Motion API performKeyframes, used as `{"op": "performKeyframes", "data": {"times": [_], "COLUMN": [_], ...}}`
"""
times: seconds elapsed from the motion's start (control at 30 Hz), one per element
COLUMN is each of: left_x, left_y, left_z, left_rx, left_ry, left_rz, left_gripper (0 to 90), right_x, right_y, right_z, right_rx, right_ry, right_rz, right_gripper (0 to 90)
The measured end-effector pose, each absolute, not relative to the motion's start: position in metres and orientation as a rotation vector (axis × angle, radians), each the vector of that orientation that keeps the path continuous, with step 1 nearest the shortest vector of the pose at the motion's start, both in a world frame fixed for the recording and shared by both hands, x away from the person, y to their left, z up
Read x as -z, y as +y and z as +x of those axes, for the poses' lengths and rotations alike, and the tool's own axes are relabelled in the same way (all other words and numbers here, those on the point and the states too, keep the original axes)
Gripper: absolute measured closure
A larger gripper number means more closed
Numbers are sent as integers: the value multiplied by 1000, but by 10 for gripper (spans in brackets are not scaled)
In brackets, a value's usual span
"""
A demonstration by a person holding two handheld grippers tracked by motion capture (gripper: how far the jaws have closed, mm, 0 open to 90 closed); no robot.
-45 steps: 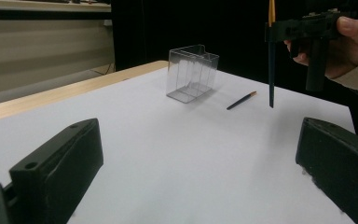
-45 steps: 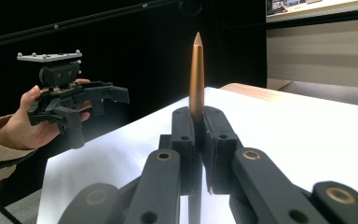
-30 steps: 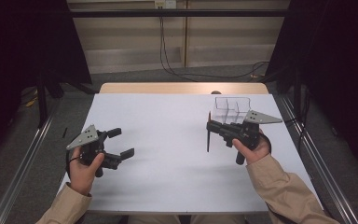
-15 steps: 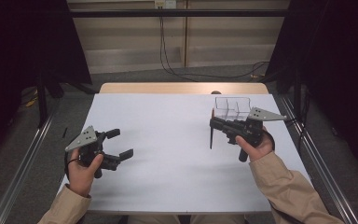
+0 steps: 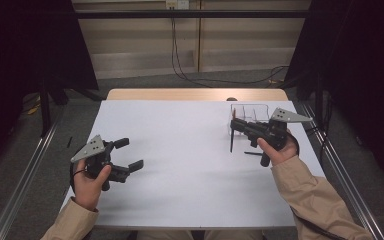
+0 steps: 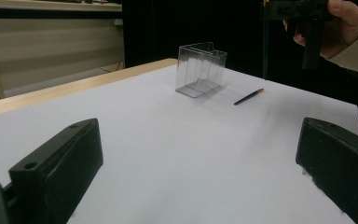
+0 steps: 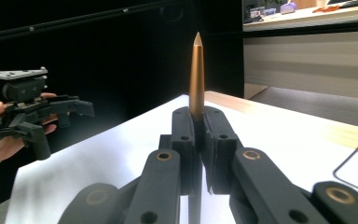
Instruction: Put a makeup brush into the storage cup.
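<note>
On the white table [image 5: 190, 150], a clear plastic compartmented holder [image 6: 200, 70] stands near the far right corner, and whether anything sits inside it is hard to tell. A second thin dark brush with an orange tip [image 6: 249, 96] lies flat on the table just beside the holder, apart from it. Your right gripper [image 7: 198, 140] hangs above the table close to the holder, its jaws clamped together on a slim brush with a copper-coloured pointed end [image 7: 196, 77] held upright, while your left gripper [image 5: 125, 153] rests low at the near left with its jaws spread wide apart, gripping nothing.
</note>
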State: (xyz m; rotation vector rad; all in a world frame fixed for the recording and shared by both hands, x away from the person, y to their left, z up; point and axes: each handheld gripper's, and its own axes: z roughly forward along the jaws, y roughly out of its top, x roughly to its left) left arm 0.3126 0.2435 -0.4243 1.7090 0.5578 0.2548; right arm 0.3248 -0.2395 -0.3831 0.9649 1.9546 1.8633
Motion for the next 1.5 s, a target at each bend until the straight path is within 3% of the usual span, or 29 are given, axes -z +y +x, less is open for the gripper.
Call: {"op": "performKeyframes", "data": {"times": [1.5], "left_x": [423], "left_y": [244], "left_z": [312], "left_rx": [-280], "left_ry": [545], "left_rz": [1712], "left_gripper": [0], "right_x": [362], "right_y": [-289], "right_z": [363], "right_rx": [-1731], "right_ry": [1800], "right_rz": [1041], "right_gripper": [839]}}
